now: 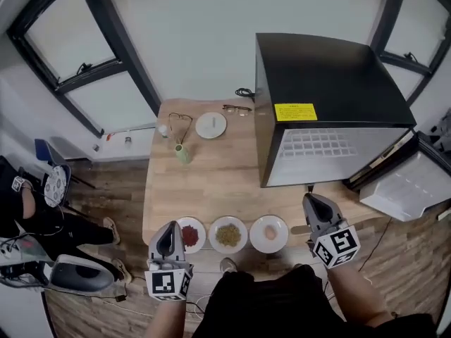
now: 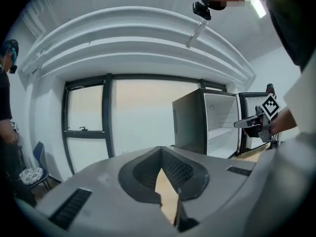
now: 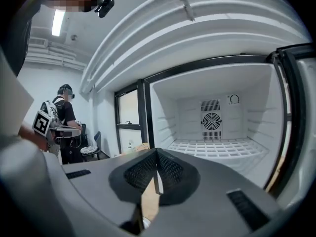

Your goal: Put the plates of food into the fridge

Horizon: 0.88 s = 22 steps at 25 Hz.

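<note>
Three small plates sit in a row at the wooden table's (image 1: 211, 182) front edge: one with red food (image 1: 190, 235), one with greenish-brown food (image 1: 228, 234), one with a pale egg-like piece (image 1: 269, 233). My left gripper (image 1: 168, 231) hovers just left of the red plate, jaws together, holding nothing. My right gripper (image 1: 311, 203) is right of the egg plate, in front of the open black fridge (image 1: 317, 97), shut and holding nothing. The right gripper view looks straight into the fridge's bare white inside (image 3: 217, 147). In the left gripper view the fridge (image 2: 205, 125) stands ahead to the right.
At the table's back lie a white plate (image 1: 211, 125), two pairs of glasses (image 1: 239, 109), a green bottle (image 1: 182, 153) and a small jar (image 1: 163, 130). The fridge door (image 1: 409, 185) hangs open to the right. Another person (image 3: 66, 122) stands left of the table by a chair.
</note>
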Tool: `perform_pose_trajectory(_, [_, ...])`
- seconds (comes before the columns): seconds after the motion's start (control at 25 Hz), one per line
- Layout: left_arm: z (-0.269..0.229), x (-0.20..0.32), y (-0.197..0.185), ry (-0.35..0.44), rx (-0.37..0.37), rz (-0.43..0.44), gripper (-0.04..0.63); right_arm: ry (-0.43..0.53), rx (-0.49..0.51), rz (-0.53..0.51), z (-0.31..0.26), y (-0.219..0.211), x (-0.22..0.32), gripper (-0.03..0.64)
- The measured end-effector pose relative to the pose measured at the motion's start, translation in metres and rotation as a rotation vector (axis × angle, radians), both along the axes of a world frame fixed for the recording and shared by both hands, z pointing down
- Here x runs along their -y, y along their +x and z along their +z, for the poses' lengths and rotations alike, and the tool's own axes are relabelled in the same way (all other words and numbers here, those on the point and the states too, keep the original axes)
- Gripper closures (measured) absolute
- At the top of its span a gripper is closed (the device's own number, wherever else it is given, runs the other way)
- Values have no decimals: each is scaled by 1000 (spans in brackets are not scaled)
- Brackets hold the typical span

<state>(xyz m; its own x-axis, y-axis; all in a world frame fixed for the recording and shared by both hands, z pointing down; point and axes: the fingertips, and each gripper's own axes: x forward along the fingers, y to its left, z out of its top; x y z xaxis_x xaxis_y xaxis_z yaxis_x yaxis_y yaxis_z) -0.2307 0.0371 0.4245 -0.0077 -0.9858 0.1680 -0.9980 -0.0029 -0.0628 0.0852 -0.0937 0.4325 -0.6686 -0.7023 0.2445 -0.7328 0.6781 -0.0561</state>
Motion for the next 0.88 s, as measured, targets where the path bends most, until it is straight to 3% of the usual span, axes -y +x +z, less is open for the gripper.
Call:
perform_pose_trajectory(0.24, [8,45,-34,5,-43,164,592,2,-22,129,-7,-35,-5,595])
perform_pose_trajectory(0.56, [-5,84,-11,34,-80,309,592,1,-27,209,-21,-29,-25,597])
perform_pose_trajectory(0.88, [10,63,17,-4,-114,290,592,-12,-28,150,-6,-16,-41,595])
